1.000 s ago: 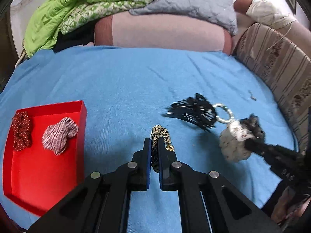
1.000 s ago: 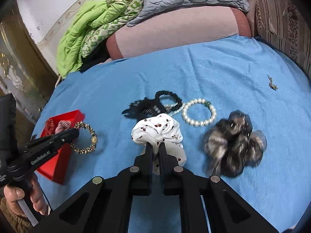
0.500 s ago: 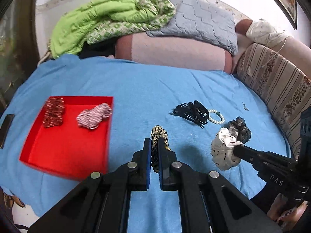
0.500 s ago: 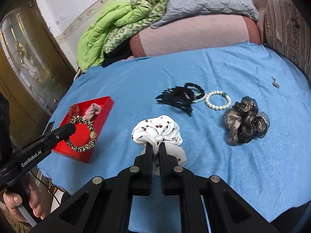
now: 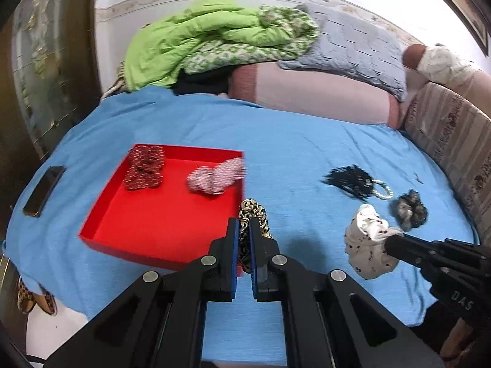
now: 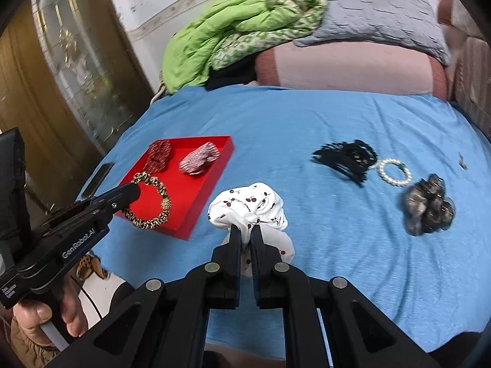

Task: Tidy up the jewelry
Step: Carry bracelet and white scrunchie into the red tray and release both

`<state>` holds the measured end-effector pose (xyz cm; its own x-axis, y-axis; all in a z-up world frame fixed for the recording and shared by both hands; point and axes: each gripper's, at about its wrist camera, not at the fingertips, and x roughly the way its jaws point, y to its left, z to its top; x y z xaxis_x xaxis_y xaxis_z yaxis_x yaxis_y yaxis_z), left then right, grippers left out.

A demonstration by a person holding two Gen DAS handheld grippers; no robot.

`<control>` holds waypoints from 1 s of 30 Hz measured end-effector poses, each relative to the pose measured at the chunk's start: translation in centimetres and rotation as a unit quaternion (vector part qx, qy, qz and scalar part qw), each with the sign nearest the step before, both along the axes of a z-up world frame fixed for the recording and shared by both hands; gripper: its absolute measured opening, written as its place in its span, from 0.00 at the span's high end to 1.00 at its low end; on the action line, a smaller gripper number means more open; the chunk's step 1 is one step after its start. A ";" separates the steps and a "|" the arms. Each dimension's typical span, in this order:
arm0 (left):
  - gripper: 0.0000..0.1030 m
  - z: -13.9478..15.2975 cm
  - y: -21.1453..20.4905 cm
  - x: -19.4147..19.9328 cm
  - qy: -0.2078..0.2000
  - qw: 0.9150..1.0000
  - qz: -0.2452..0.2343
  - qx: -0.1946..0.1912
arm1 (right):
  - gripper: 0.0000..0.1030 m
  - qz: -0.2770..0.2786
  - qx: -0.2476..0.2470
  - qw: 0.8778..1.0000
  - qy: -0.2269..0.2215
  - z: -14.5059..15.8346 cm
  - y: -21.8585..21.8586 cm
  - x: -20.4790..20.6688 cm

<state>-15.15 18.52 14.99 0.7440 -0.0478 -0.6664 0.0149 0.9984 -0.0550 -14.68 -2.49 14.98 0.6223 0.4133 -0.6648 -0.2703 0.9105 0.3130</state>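
Observation:
My left gripper (image 5: pixel 244 230) is shut on a leopard-print scrunchie (image 5: pixel 252 214), which hangs over the near right corner of the red tray (image 5: pixel 159 224); the same scrunchie (image 6: pixel 150 204) shows as a ring over the tray (image 6: pixel 211 181) in the right wrist view. My right gripper (image 6: pixel 245 236) is shut on a white cherry-print scrunchie (image 6: pixel 248 204), held above the blue bedspread (image 6: pixel 337 230) right of the tray. In the tray lie a dark red scrunchie (image 5: pixel 144 168) and a red-and-white striped one (image 5: pixel 214 176).
On the bedspread to the right lie a black hair claw (image 6: pixel 346 158), a pearl bracelet (image 6: pixel 394 171) and a dark sheer scrunchie (image 6: pixel 428 205). A dark phone (image 5: pixel 44 190) lies left of the tray. Pillows and a green quilt (image 5: pixel 214 40) pile up at the back.
Both grippers have swung left and risen with their scrunchies. The red tray has come nearer the middle of both views, and the leopard scrunchie now hangs over it.

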 end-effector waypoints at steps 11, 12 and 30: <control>0.94 -0.4 10.5 2.4 -0.005 0.998 0.067 -0.009 | 0.93 0.066 -0.013 0.998 0.004 1.2 8.2 4.0; 0.94 -0.5 11.3 2.9 -0.003 0.998 0.069 -0.007 | 0.93 0.074 -0.016 0.997 0.002 1.3 9.3 4.4; 0.94 -5.9 16.7 10.7 0.067 0.995 0.069 -0.014 | 0.93 0.126 -0.057 0.990 0.033 -3.9 20.3 12.0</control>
